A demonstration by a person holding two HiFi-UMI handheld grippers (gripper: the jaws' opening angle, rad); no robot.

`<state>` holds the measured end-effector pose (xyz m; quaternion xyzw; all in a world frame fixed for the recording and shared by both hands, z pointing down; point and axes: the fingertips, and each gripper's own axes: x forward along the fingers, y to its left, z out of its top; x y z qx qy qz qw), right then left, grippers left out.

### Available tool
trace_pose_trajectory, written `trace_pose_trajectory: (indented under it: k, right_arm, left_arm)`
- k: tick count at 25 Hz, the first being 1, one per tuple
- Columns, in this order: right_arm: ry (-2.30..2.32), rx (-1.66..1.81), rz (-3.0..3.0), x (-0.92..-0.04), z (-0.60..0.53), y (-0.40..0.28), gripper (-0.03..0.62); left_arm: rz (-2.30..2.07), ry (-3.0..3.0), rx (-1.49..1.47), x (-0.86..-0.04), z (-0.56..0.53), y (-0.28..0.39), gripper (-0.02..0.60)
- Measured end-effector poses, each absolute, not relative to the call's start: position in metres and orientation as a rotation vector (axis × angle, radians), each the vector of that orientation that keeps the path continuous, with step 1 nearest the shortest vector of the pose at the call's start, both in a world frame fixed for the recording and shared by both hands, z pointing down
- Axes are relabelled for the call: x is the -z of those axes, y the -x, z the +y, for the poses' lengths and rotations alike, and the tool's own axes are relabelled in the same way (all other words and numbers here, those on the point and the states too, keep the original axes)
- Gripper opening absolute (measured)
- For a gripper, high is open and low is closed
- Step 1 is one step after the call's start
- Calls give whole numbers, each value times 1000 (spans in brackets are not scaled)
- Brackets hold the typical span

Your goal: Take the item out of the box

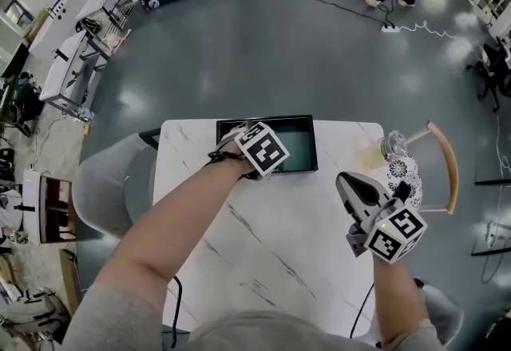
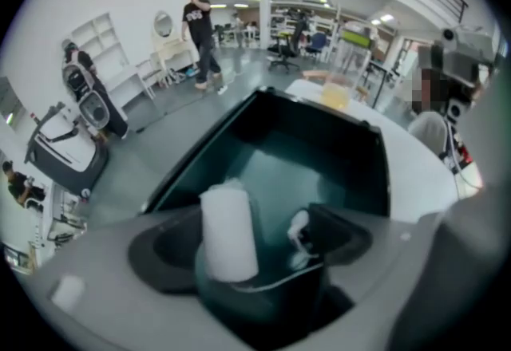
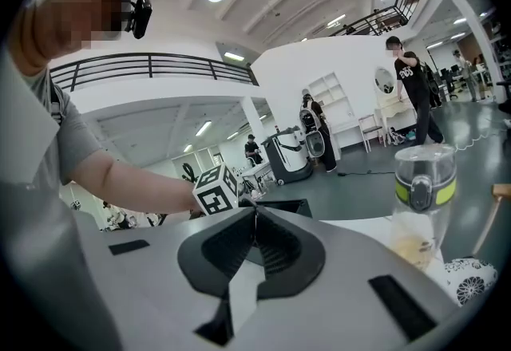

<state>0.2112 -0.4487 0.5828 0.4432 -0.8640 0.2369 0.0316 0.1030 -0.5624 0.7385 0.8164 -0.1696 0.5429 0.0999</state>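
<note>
The left gripper reaches steeply down into the dark box, which stands at the far edge of the white marble bench; from the head view its marker cube and the hand cover the box's left half, so the item cannot be seen there.

In the left gripper view the left gripper has its jaws spread wide, and the item stands between them; it shows as a white upright cylinder with a smaller white piece to its right, both on a dark rounded body with a thin pale rim; what kind of thing it is I cannot tell. The cylinder sits nearer the left jaw; the pads do not seem to press on it, though the blur leaves contact uncertain. Beyond it lies the box's bare teal floor, ringed by dark walls.

The right gripper hangs over the bench's right side, well apart from the box; the right gripper view shows the right gripper with jaws closed together and nothing between them. A clear bottle with a grey lid stands at the bench's far right corner, a patterned cloth just beside it; a chair with a wooden back stands past that edge.
</note>
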Motion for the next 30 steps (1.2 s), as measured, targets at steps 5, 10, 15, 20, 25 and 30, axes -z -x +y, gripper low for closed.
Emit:
trace_pose_trajectory:
  k: [5, 10, 15, 20, 25, 30]
  right_arm:
    - [-1380, -742, -2657, -588, -449, -216, 9]
    - [-1392, -748, -2653, -588, -448, -217, 9]
    - [-1399, -739, -2656, -585, -447, -219, 9]
    - [-1406, -732, -2651, -583, -444, -219, 9]
    - [-1412, -724, -2648, -578, -441, -218, 9]
    - [-1416, -709, -2646, -572, -439, -215, 9]
  left_arm:
    - [-495, -2314, -1561, -747, -561, -94, 407]
    - [-490, -2330, -1551, -744, -564, -91, 339]
    - [-495, -2383, -1510, -740, -569, -94, 192]
    - [-496, -2408, -1515, -739, -570, -94, 181]
    - [-512, -2445, -1478, -728, -572, -99, 176]
    - [-534, -2504, -1388, -700, -576, -106, 175]
